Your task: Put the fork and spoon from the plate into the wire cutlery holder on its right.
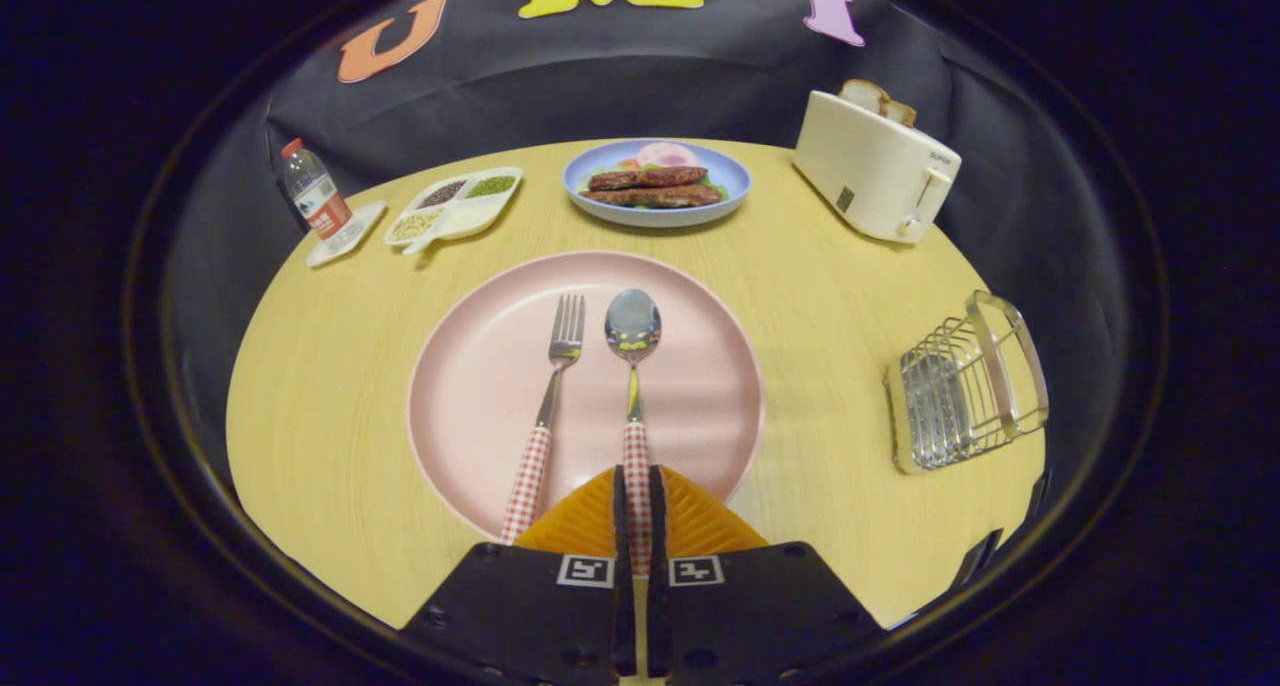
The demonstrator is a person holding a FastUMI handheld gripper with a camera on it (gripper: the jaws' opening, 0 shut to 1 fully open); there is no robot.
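Observation:
A pink plate (480, 386) lies on the round wooden table just ahead of my fingers. On it a fork (556, 386) and a spoon (632, 366) lie side by side, both with red-and-white checked handles pointing toward me. My gripper (636, 486) is shut on the spoon's checked handle, which runs between the two fingers. The fork's handle ends just left of the fingers. The wire cutlery holder (965, 381) stands on the table to the right of the plate, well apart from it.
Beyond the pink plate sits a blue plate of food (655, 181). A divided tray of grains (455, 208) and a water bottle (313, 194) stand at the far left. A cream toaster (875, 166) with bread stands at the far right.

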